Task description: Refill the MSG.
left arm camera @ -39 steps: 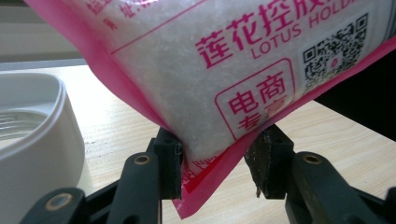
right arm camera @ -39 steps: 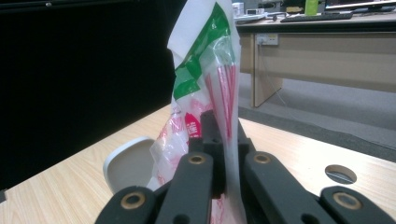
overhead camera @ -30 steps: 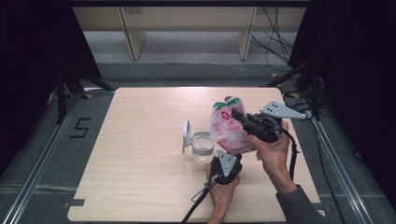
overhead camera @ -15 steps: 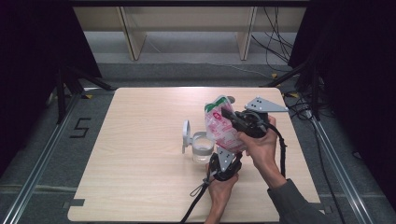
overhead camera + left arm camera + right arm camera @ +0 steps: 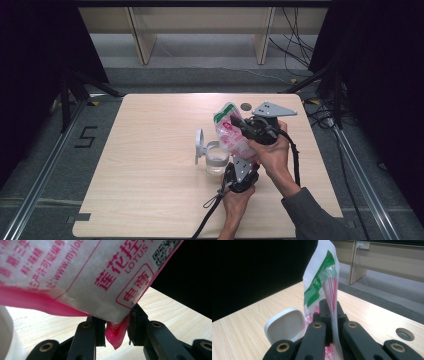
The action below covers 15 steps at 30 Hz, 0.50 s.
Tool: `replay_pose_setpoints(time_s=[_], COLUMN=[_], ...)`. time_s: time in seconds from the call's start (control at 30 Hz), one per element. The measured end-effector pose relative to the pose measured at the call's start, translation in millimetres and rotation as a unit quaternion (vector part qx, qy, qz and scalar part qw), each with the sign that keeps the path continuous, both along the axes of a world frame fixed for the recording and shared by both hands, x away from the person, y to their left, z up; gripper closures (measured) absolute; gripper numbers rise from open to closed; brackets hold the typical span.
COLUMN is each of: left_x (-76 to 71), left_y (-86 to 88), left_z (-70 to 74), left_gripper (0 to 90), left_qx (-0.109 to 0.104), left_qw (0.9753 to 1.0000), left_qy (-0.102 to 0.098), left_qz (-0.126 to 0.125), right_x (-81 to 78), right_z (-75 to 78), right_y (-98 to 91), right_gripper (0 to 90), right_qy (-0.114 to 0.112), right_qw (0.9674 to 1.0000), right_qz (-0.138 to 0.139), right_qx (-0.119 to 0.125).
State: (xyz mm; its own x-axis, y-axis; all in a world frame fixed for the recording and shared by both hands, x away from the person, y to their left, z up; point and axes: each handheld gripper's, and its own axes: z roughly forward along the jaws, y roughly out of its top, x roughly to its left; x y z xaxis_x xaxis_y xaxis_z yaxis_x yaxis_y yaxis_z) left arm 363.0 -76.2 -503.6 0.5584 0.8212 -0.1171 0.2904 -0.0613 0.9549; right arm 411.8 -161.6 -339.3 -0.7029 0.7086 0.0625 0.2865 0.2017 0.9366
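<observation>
Bag [image 5: 231, 134]: pink-and-white pouch held tilted above the table [image 5: 150, 190], just over an open jar [image 5: 216, 161].
Right gripper [image 5: 329, 315]: jaws clamped on the bag's top edge.
Left gripper [image 5: 116, 326]: jaws have just been closing on the bag's bottom corner.
Progress: bag lifted and tipped; pouring seems left, no contents seen falling.

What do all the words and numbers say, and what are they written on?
"LOTUS": pink print on the bag, under big pink Chinese characters "莲花".
"电商": in a pink box on the bag's corner.
"www.mylot...": web address on the bag, cut off at the picture's edge.
"5": dark numeral on the floor, left of the table.
The bag's small Chinese lines and square code are too blurred to read.
</observation>
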Motion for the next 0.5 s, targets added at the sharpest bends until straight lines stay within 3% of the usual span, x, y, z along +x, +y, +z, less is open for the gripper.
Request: replay_pose_setpoints(time_s=[0.03, 0.1, 0.13, 0.2, 0.23, 0.3, 0.37, 0.4, 0.5], left_x=[0.3, 1.2, 1.8, 4.1, 5.2, 6.6, 8.5, 9.1, 10.3], left_y=[-2.4, -1.1, -1.9, -2.4, -2.5, -2.3, -1.0, -3.6, -2.4], left_z=[-0.2, 0.5, 0.4, 0.5, 0.7, 0.8, 0.9, 0.4, 1.0], left_gripper=[70.9, 71.0, 71.0, 71.1, 71.2, 71.3, 71.5, 71.5, 71.6], left_qx=[-0.014, 0.001, -0.002, 0.001, 0.003, 0.004, 0.005, -0.017, -0.002], left_qw=[0.9999, 1.0, 1.0, 0.9999, 0.9999, 0.9999, 0.9998, 0.9998, 0.9999], left_qy=[-0.002, 0.0, 0.0, 0.003, 0.005, 0.005, 0.009, 0.007, 0.005], left_qz=[0.004, -0.005, -0.006, -0.01, -0.011, -0.015, -0.018, -0.011, -0.014], right_x=[1.0, 2.8, 2.5, 5.2, 4.9, 7.1, 7.5, 8.2, 9.0], right_z=[0.1, 0.6, 0.6, -0.2, -0.3, -1.0, -1.1, -0.9, 0.7], right_y=[-0.3, -1.2, -0.2, 0.2, 0.9, 1.8, 3.8, 4.7, 6.6], right_gripper=[90.0, 90.0, 90.0, 90.0, 90.0, 90.0, 90.0, 90.0, 90.0], right_qy=[-0.006, -0.012, 0.001, -0.009, 0.001, -0.008, -0.002, -0.004, -0.002], right_qw=[1.0, 0.9998, 1.0, 0.9999, 0.9999, 0.9998, 0.9999, 0.9998, 0.9996], right_qz=[-0.001, -0.003, -0.004, -0.003, -0.006, -0.009, -0.006, -0.008, 0.002], right_qx=[-0.005, -0.013, -0.008, -0.01, -0.01, -0.015, -0.015, -0.019, -0.03])
